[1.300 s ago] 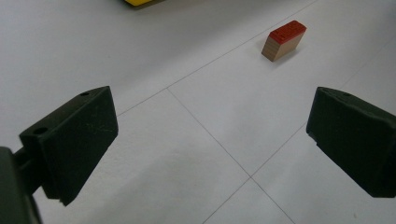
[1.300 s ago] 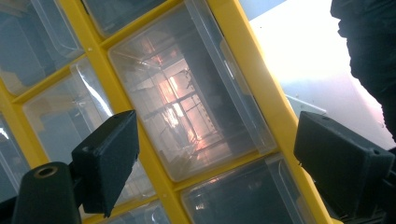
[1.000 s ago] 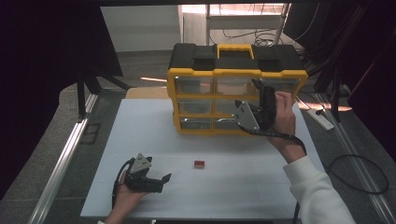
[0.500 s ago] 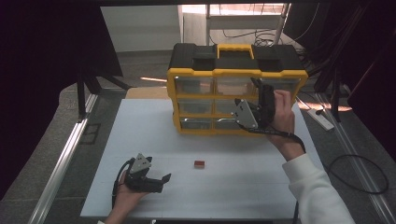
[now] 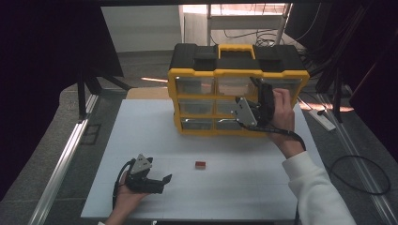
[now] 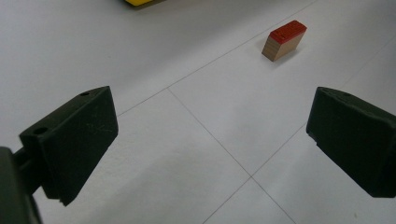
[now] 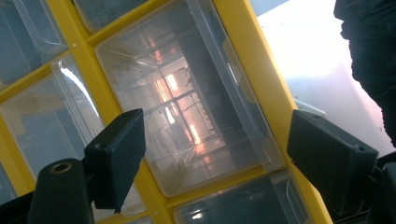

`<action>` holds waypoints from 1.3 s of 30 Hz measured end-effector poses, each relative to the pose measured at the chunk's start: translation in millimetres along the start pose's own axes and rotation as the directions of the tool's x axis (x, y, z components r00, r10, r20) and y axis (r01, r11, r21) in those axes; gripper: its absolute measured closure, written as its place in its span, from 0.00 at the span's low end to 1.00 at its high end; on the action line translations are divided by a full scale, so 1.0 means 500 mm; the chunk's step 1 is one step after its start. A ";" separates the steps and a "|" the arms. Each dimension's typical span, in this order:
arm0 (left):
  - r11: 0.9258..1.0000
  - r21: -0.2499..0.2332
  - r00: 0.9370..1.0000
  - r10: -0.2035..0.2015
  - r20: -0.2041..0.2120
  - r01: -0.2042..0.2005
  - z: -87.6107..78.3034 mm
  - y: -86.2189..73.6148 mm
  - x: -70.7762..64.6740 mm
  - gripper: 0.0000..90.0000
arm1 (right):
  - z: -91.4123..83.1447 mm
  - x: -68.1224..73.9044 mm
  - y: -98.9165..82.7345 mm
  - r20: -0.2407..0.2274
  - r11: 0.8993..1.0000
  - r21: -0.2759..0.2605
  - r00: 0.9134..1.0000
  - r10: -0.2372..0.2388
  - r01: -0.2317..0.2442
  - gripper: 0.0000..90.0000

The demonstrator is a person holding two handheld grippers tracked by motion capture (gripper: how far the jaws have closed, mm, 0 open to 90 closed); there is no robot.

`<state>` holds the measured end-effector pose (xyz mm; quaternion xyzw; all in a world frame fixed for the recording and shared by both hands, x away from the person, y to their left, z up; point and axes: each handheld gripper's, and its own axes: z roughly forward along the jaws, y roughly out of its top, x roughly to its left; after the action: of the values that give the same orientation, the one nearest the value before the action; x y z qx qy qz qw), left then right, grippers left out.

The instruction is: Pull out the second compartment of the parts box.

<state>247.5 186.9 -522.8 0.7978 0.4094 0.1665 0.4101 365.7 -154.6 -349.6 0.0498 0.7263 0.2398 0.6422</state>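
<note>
My right gripper (image 7: 215, 158), jaws wide and just narrowing on nothing, faces a clear drawer (image 7: 187, 98) of the organiser (image 5: 237, 75) at the table's far edge.

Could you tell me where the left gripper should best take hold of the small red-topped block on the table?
Probably across the block's two long wooden sides, coming from above. It lies flat and alone on the white table, red face up, so those sides are free. The left gripper is open and short of it.
</note>
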 end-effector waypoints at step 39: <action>1.000 -0.001 1.000 0.001 0.000 -0.001 0.000 0.000 0.000 0.02 | 0.015 0.000 0.006 0.030 0.999 0.000 0.999 -0.044 0.045 0.35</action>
<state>247.4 186.8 -522.9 0.7979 0.4088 0.1670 0.4102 372.2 -149.9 -348.7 0.0368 0.7176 0.2251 0.6581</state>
